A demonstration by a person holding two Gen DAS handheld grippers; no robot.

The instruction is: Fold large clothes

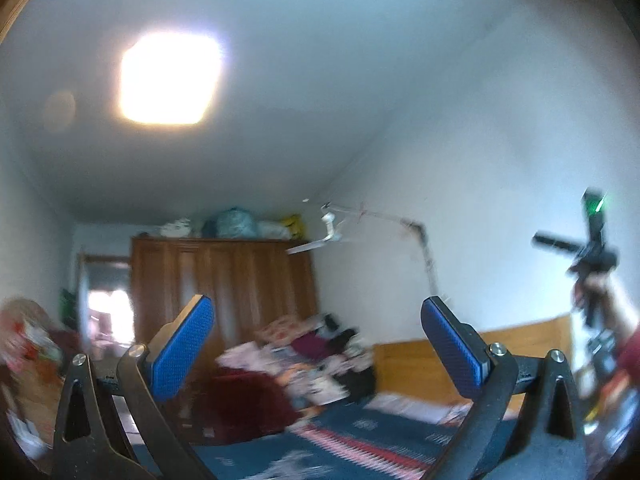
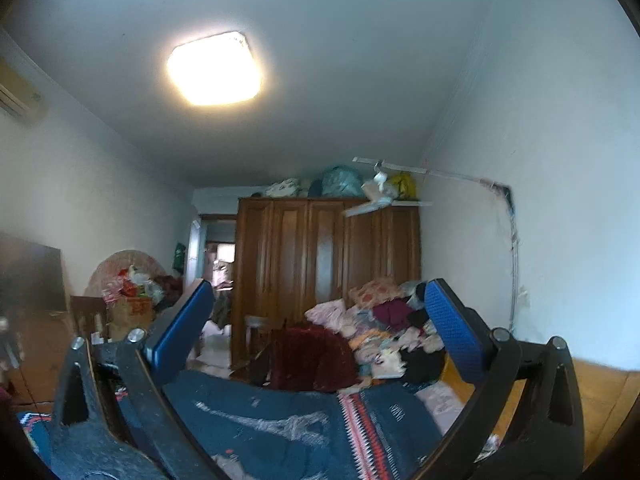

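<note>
A large blue patterned cloth (image 1: 360, 440) with a red and white zigzag band lies spread on the bed, low in both views (image 2: 280, 420). Beyond it a dark red garment (image 2: 316, 356) and a mixed pile of clothes (image 2: 384, 328) sit at the bed's far end; the left wrist view shows the same pile (image 1: 312, 360), blurred. My left gripper (image 1: 317, 302) is open, tilted up, with nothing between its blue pads. My right gripper (image 2: 319, 285) is also open and holds nothing. It appears at the left view's right edge (image 1: 592, 248), held up by a hand (image 1: 600, 300).
A brown wooden wardrobe (image 2: 320, 260) with bags on top stands behind the bed, and a white fan (image 2: 380, 200) hangs near it. A wooden headboard (image 1: 520, 340) runs along the right wall. A box with clutter (image 2: 128, 300) and a dark screen (image 2: 28, 276) stand at left.
</note>
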